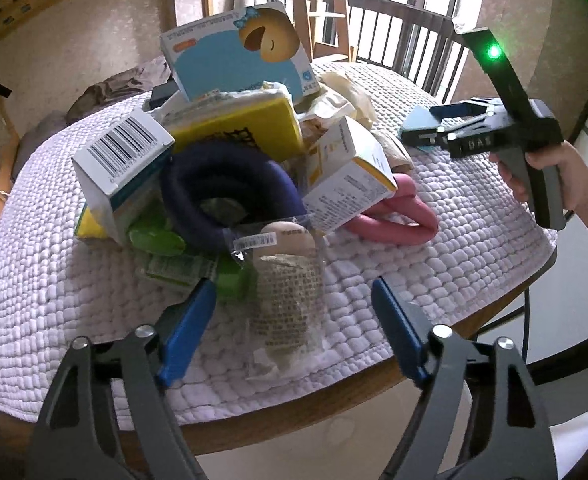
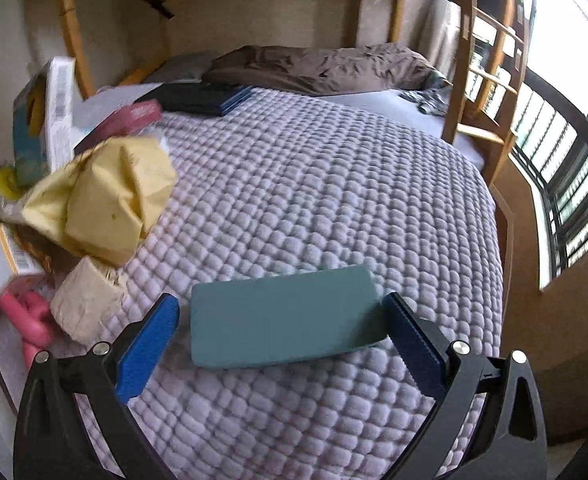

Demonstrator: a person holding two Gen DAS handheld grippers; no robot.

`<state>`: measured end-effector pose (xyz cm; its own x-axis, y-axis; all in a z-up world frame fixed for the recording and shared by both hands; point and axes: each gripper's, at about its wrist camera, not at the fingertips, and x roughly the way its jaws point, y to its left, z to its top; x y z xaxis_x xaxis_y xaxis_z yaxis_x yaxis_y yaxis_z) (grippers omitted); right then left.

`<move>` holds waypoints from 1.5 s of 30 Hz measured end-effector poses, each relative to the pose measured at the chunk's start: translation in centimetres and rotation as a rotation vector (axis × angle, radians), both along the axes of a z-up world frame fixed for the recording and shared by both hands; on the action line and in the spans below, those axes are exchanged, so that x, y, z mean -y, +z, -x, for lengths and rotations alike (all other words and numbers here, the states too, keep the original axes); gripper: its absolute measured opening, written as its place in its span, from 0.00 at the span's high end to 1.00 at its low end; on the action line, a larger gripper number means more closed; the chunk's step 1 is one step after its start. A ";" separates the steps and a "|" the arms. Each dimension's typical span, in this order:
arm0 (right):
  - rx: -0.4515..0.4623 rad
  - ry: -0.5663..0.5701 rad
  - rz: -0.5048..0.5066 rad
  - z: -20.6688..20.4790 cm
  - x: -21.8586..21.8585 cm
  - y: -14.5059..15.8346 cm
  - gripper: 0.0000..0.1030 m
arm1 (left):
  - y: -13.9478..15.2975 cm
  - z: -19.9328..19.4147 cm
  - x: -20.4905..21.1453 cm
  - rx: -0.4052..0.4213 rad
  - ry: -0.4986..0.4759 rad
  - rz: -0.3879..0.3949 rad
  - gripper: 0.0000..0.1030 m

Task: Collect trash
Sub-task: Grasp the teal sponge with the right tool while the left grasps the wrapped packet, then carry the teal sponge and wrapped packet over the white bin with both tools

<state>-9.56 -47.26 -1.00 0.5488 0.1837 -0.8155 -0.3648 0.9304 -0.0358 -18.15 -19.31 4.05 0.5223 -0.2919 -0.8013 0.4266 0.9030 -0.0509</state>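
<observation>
Quilted white cloth (image 1: 434, 216) is spread over the round wooden tabletop (image 1: 490, 312), and a heap of trash is gathered at its middle in the left wrist view. Propped against one another in the heap are a blue and white cardboard box printed with a cartoon face (image 1: 237, 52), a white carton with a barcode (image 1: 121, 160), a yellow sponge-like block (image 1: 245, 124), a dark navy fabric ring (image 1: 229, 192) and a pink looped tube (image 1: 398, 216). Nearest the camera lies a clear plastic packet holding a beige roll (image 1: 285, 296), flat on the cloth. The left tongs (image 1: 294, 320) are held spread wide on either side of this packet, apparently so that it can be taken first, being loose and closest. At the far right the right tongs (image 1: 422, 128) are seen over a flat teal slab.

From the right wrist view, the flat teal rectangular slab (image 2: 281, 316) lies on the cloth apart from the heap, just beside a crumpled yellow paper wrapper (image 2: 109, 208). The right tongs (image 2: 281, 344) are released, straddling the slab's ends; contact at the right end cannot be confirmed.
</observation>
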 end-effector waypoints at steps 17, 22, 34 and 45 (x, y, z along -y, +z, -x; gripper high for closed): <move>0.002 -0.078 -0.101 1.0 0.7 1.9 0.12 | 0.0 0.8 -0.4 -0.014 0.002 -0.009 0.62; 0.022 -0.084 -0.118 2.2 -0.3 3.2 0.12 | 0.1 0.9 -0.9 -0.017 0.011 -0.002 0.61; 0.013 -0.144 -0.173 5.5 -1.8 5.1 0.12 | 0.3 0.7 -2.4 -0.026 0.026 0.012 0.61; -0.006 -0.190 -0.214 9.9 -4.3 6.0 0.12 | 0.5 0.7 -3.3 -0.038 0.032 0.009 0.61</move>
